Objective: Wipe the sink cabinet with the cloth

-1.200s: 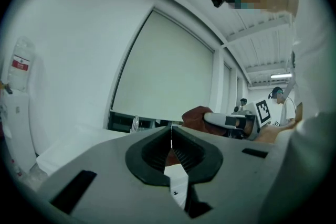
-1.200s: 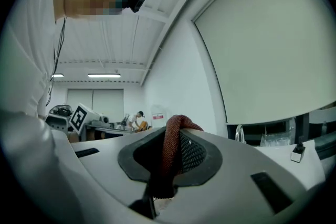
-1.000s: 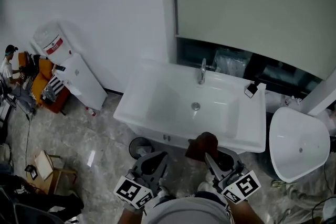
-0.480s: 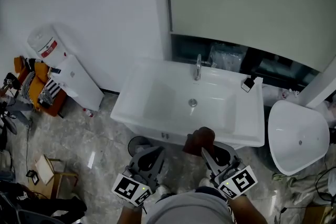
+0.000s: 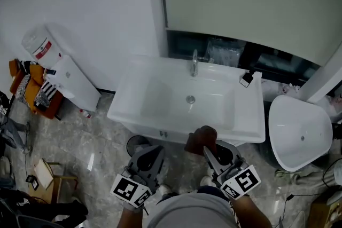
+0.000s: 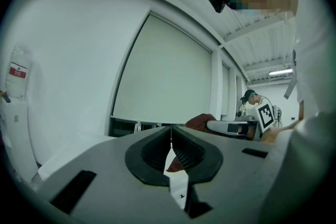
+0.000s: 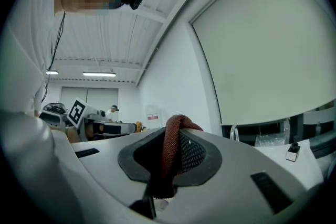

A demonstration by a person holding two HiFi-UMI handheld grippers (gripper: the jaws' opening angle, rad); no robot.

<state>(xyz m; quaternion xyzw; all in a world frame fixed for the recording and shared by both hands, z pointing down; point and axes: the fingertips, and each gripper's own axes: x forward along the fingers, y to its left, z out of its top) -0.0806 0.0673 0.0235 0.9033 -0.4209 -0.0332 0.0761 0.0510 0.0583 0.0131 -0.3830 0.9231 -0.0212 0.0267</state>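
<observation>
Right now the reddish-brown cloth (image 7: 169,152) is pinched between the jaws of the right gripper (image 7: 173,136), with a fold bulging past their tips and the rest hanging below. It sits close to the sink cabinet (image 5: 160,134), though I can't tell if it touches. The left gripper (image 6: 170,139) is beside it, jaws pressed together on nothing. Beyond both pairs of fingertips lie the white basin (image 5: 128,107) and its faucet (image 5: 193,65). To wipe well, I'd press the fold flat against the cabinet and draw it along in even, overlapping strokes, gripping firmly so it doesn't slip
</observation>
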